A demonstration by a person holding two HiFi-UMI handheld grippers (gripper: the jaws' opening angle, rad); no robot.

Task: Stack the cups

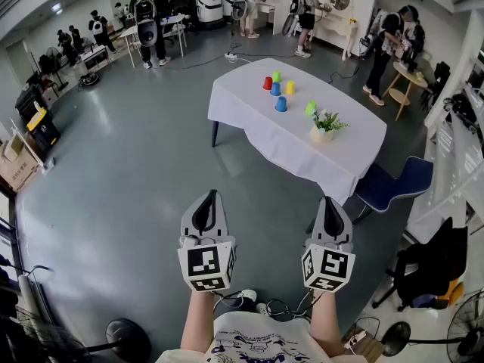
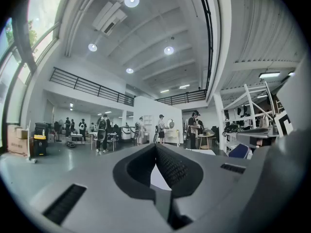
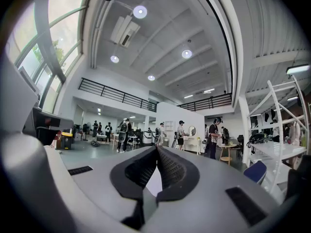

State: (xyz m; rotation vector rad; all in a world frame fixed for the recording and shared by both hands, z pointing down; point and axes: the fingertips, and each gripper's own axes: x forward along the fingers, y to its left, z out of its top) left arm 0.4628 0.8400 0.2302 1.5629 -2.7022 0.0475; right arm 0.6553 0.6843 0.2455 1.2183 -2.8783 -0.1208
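Head view: the left tool point(image 1: 211, 197) and right tool point(image 1: 328, 201) are side by side and level, low in the frame. Both have their jaws pressed together and hold nothing. Well ahead of them stands a tabletop point(image 1: 242, 100) under a white cloth. It carries 6 cups, each standing on its own. A red cup point(image 1: 267, 83), green cup point(image 1: 277, 76), yellow cup point(image 1: 290, 88) and far blue cup point(image 1: 275, 89) are clustered at the far side. The near blue cup point(image 1: 280, 104) sits just in front of that cluster. A lime cup point(image 1: 310, 108) is further right, near a potted plant point(image 1: 324, 129). A blue chair point(image 1: 397, 184) stands by the tabletop's near right corner. People stand far across the floor.

Left gripper view: the left tool point(image 2: 156, 147) is fully closed, tip to tip, with nothing between the jaws. No cup can be made out.

Right gripper view: the right tool point(image 3: 157, 149) is likewise closed and empty. Beyond it are the hall and distant people.
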